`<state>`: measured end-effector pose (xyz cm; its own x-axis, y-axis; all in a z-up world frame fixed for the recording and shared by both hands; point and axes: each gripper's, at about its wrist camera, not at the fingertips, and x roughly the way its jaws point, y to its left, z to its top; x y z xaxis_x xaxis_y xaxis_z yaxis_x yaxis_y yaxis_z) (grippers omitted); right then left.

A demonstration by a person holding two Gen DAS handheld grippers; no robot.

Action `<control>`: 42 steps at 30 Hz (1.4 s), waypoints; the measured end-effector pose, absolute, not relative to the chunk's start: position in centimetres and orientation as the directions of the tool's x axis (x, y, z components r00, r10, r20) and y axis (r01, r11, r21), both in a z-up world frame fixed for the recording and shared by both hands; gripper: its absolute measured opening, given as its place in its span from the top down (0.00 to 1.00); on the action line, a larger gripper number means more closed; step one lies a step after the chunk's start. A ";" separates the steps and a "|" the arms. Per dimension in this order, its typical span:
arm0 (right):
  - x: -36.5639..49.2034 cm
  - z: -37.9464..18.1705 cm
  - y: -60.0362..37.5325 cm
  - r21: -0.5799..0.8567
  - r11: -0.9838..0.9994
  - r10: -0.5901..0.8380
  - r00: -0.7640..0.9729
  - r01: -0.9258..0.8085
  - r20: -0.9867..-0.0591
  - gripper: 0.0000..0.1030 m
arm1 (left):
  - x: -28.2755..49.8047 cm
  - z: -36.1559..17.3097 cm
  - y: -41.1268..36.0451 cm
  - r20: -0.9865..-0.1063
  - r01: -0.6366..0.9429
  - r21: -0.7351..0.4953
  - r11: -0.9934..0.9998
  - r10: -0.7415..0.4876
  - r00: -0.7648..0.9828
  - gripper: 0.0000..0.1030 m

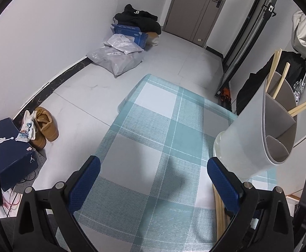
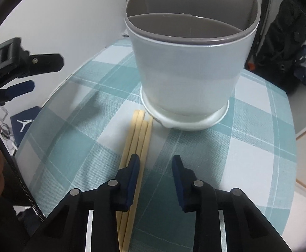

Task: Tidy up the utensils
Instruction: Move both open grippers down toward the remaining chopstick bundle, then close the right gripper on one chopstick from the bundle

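Right gripper [image 2: 155, 163]: lower centre, jaws parted, nothing pinched; left pad rests over loose chopsticks [image 2: 139, 130] lying on the checked tablecloth [image 2: 73, 147], just beside the grey divided utensil holder [image 2: 190, 67] at upper centre. Left gripper [image 1: 153, 168]: jaws spread wide, empty, over cloth; holder stands at right, chopsticks standing inside.

Left gripper [image 1: 153, 176] over checked tablecloth [image 1: 153, 126], jaws wide apart.
Divided utensil holder [image 1: 258, 130] right of the tongs, holding chopsticks [image 1: 277, 77]; more chopsticks [image 1: 220, 216] beneath right finger.
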<state>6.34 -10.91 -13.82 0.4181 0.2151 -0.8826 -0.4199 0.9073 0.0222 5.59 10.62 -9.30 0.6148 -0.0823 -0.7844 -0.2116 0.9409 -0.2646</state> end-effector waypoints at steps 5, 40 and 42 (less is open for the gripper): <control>6.6 -13.9 -10.9 -0.001 0.908 0.193 0.420 -0.419 -0.887 0.80 | 5.6 -9.2 11.0 -0.782 -0.220 -0.277 0.935 -0.086 0.617 0.03; 7.1 -14.1 -9.6 -0.034 0.841 0.175 0.332 -0.540 -0.927 0.84 | 5.4 -8.9 12.1 -0.771 -0.260 -0.292 0.920 -0.065 0.634 0.03; 7.4 -14.1 -9.8 -0.013 0.850 0.192 0.332 -0.526 -0.924 0.89 | 5.3 -9.1 11.6 -0.761 -0.229 -0.278 0.933 -0.068 0.645 0.03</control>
